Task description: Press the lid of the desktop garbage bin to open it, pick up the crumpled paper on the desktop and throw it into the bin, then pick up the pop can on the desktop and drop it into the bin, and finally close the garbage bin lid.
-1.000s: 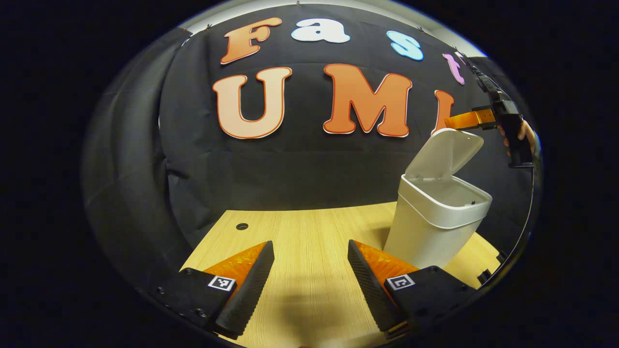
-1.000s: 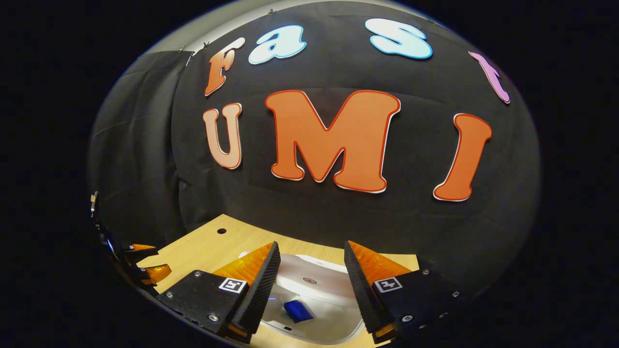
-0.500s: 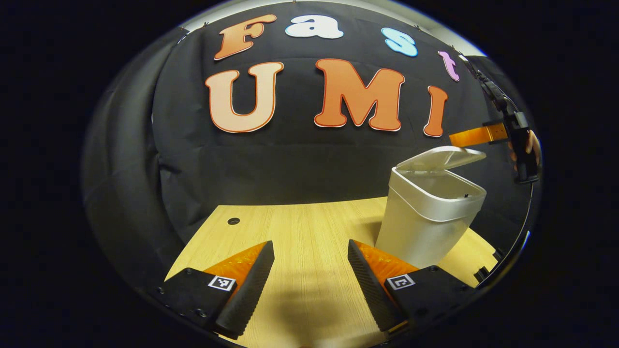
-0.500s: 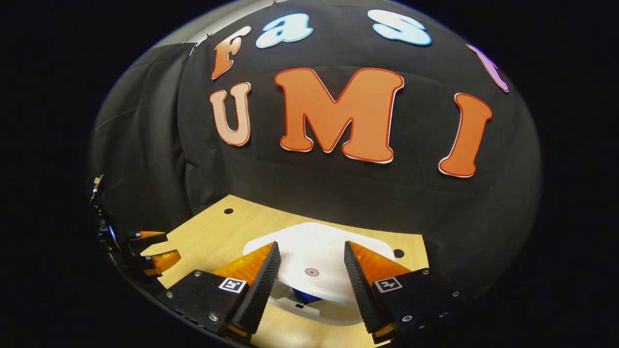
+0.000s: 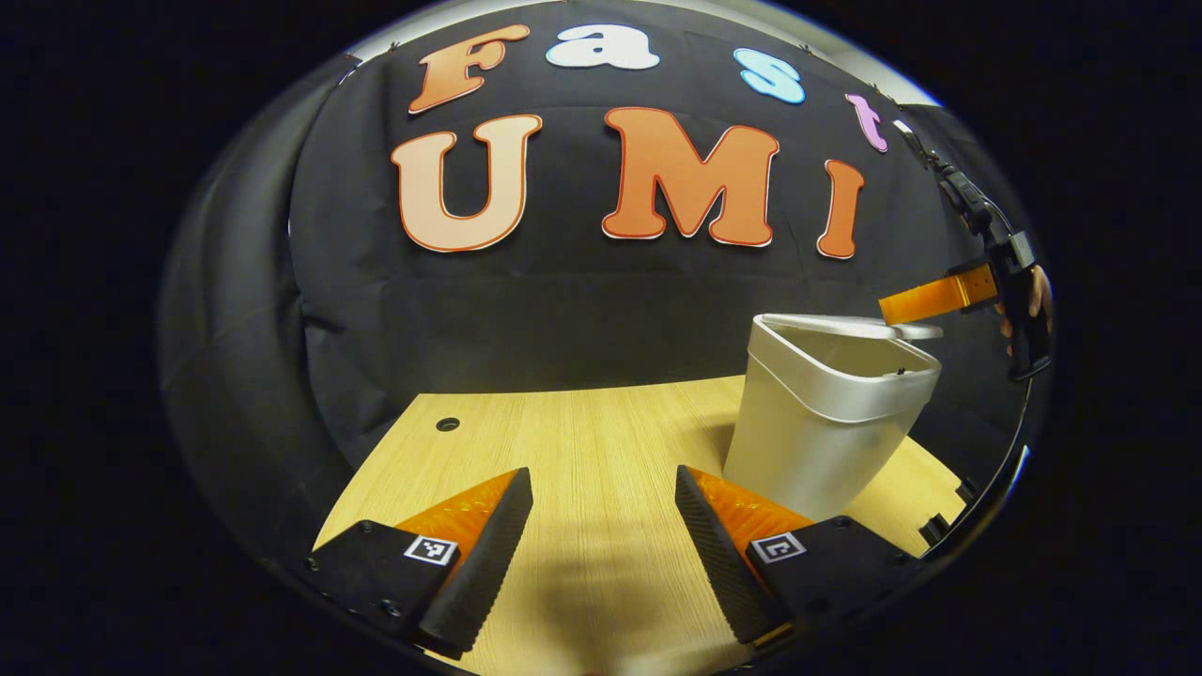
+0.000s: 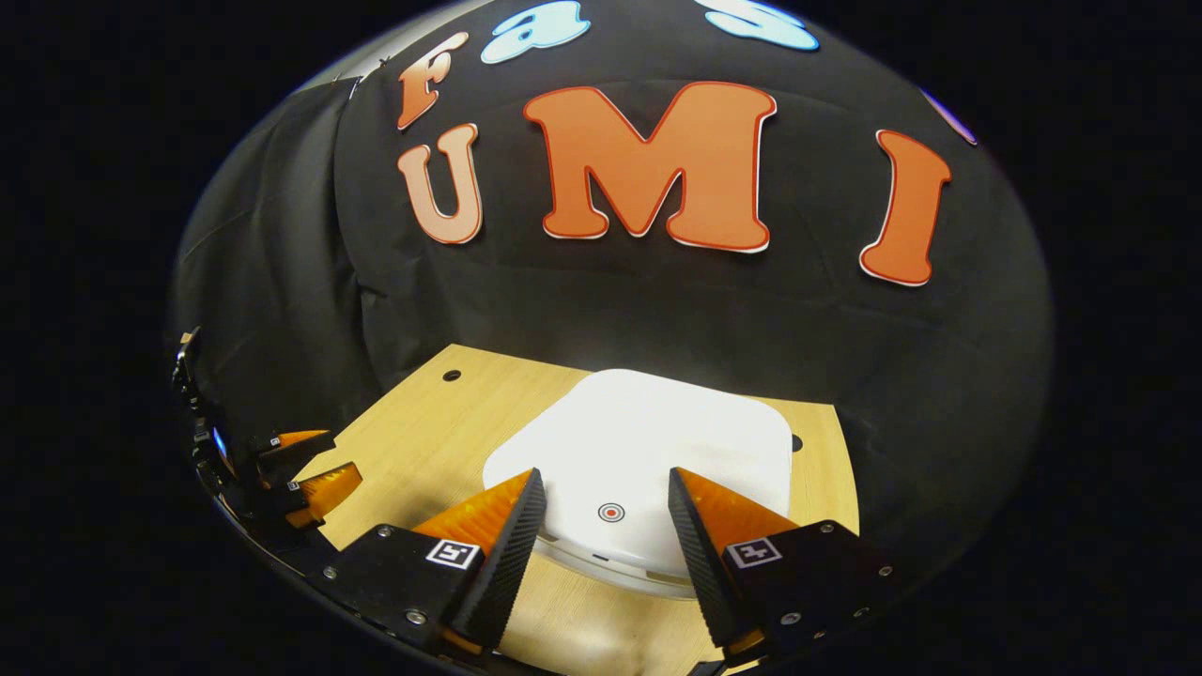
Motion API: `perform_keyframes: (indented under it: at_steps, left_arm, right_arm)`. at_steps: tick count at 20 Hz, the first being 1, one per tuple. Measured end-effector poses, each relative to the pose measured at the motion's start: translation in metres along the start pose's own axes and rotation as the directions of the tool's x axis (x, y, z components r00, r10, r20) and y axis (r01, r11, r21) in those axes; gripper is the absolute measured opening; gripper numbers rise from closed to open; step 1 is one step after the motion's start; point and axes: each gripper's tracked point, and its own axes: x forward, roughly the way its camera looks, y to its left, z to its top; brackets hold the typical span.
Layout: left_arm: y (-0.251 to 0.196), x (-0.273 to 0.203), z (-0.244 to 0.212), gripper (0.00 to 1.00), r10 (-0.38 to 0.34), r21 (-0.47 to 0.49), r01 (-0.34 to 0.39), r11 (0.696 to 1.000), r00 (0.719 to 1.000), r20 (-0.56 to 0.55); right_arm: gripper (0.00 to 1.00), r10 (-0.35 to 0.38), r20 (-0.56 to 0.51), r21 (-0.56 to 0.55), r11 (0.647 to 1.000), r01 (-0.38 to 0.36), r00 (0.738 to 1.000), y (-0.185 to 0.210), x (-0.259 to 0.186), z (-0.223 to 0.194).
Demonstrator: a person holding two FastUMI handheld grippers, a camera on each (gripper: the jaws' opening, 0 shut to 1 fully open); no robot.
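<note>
Bin (image 5: 826, 422) lid (image 6: 648, 460) nearly flat, not latched; desk (image 5: 582, 451) bare of paper, can. Right gripper (image 6: 606, 526) above lid, jaws apart, empty. Left gripper (image 5: 601, 535) apart, empty. Remaining: final press.

1. We count one garbage bin (image 5: 826, 422) on the counter (image 5: 582, 451), near its right edge.
2. We count one lid (image 6: 648, 451) on that bin, with one small round mark (image 6: 610, 512) near its front edge.
3. We count two grippers: the left gripper (image 5: 601, 535) and the right gripper (image 6: 606, 545), each with two fingers.
4. We count three small round holes in the counter: one (image 5: 448, 424) near the far left corner, one (image 6: 452, 376) at the far edge, and one (image 6: 796, 442) partly hidden behind the bin.
</note>
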Motion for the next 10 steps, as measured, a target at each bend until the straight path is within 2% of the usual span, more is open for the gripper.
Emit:
perform_keyframes:
  at_steps: [10]
  left_arm:
    - [0.004, 0.001, -0.015, 0.97, 0.000, 0.002, 0.000, 1.000, 0.999, -0.036]
  right_arm:
    - [0.81, -0.051, -0.081, -0.017, 0.999, 0.050, 0.995, 0.005, 0.009, -0.024]
